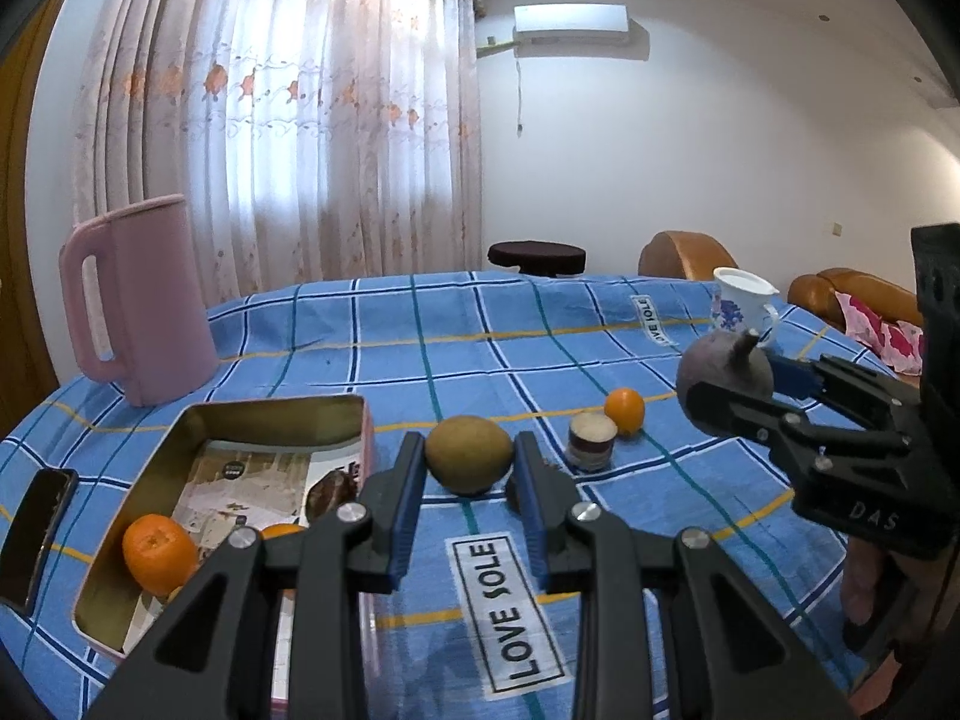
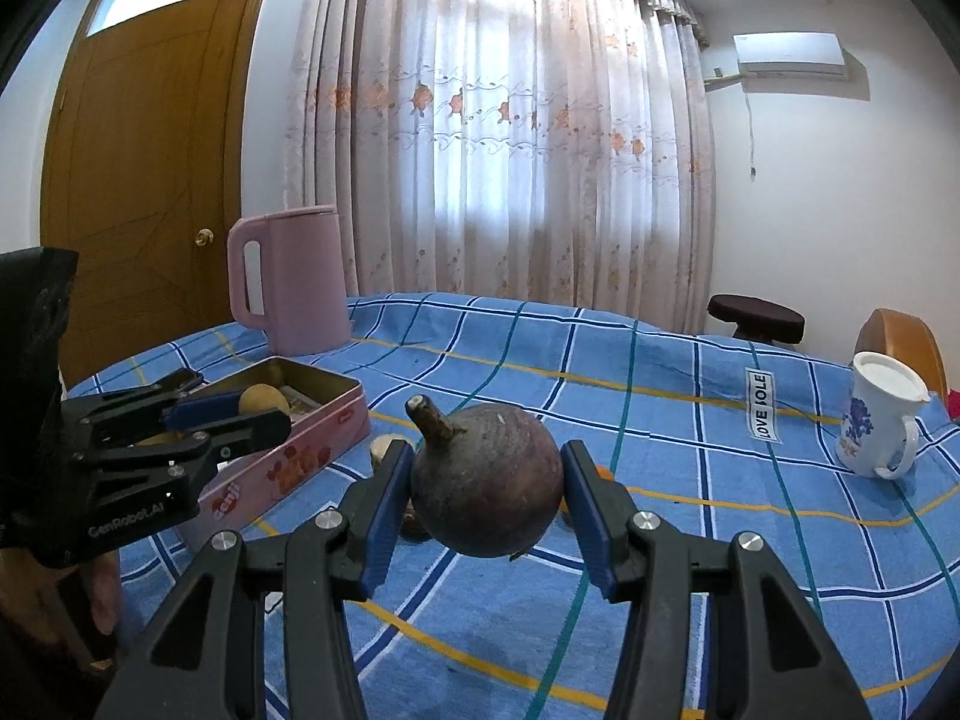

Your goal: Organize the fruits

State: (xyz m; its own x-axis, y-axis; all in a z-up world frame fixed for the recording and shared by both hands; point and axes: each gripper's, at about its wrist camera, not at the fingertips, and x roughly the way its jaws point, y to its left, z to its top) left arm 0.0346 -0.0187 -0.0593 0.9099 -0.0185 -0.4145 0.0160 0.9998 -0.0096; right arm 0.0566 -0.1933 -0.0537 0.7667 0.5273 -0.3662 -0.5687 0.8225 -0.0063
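the left gripper point(image 1: 469, 468) is clamped on a brown kiwi point(image 1: 468, 453), held between its blue pads. just left of it sits the open pink tin point(image 1: 276, 414) with an orange point(image 1: 159, 552) inside. the right gripper point(image 2: 487, 492) pinches a dark purple stemmed fruit point(image 2: 487, 480); beyond it, a small orange point(image 1: 624, 410) lies on the blue checked cloth point(image 1: 456, 336).

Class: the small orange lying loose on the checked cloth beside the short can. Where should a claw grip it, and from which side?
Grip the small orange across its round middle, coming from above. The can stands close on one side, so a sideways approach seems likely to bump it.
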